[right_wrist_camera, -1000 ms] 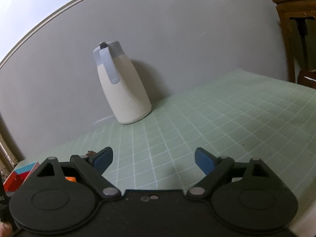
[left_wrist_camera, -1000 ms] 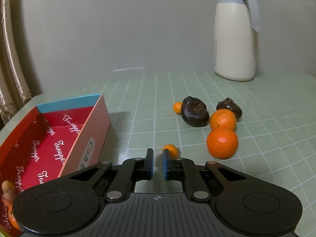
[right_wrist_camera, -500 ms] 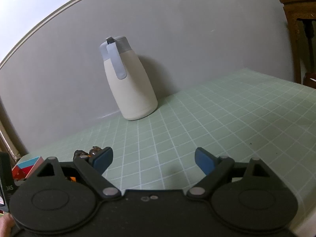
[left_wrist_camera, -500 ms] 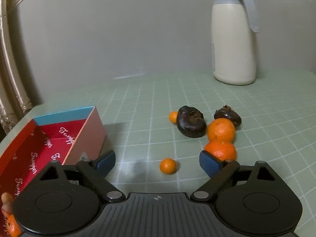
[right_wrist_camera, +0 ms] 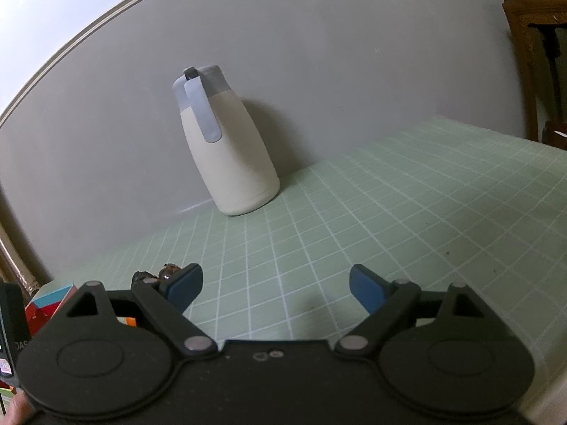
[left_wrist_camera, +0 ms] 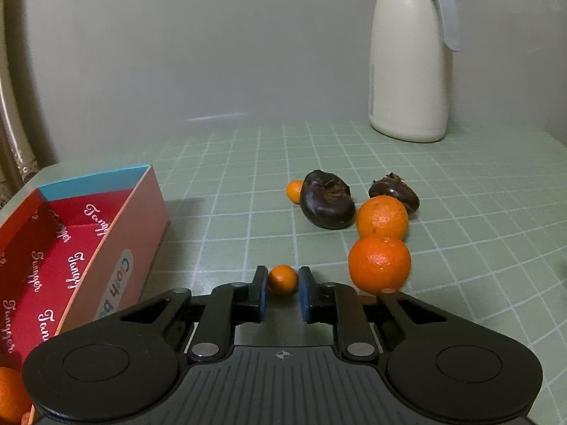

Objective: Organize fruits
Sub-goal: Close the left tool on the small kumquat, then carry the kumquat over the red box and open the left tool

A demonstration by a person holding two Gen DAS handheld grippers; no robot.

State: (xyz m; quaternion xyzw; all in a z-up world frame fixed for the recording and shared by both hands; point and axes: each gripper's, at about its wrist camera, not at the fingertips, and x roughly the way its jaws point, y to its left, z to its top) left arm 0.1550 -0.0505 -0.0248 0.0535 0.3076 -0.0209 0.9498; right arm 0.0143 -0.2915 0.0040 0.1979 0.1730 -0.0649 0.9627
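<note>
My left gripper (left_wrist_camera: pixel 282 292) is shut on a small orange kumquat (left_wrist_camera: pixel 282 279), which rests on the green checked tablecloth (left_wrist_camera: pixel 226 212) between the blue pads. Just to its right lie two oranges (left_wrist_camera: pixel 380 264), one behind the other. Behind them are two dark brown fruits (left_wrist_camera: pixel 326 204) and a second kumquat (left_wrist_camera: pixel 294 191). A red open box (left_wrist_camera: pixel 117 248) stands to the left with an orange (left_wrist_camera: pixel 9 393) in its near end. My right gripper (right_wrist_camera: pixel 274 288) hangs open over bare cloth with nothing between its fingers.
A cream jug with a grey lid (left_wrist_camera: pixel 407 67) stands at the back by the wall, also seen in the right wrist view as the jug (right_wrist_camera: pixel 226 156). Wooden furniture (right_wrist_camera: pixel 531 53) rises past the table's right edge. A hand (right_wrist_camera: pixel 17 407) shows at the lower left.
The left jaws went from shut beside the kumquat to wide open, then closed around it. The right gripper stayed open and hardly moved.
</note>
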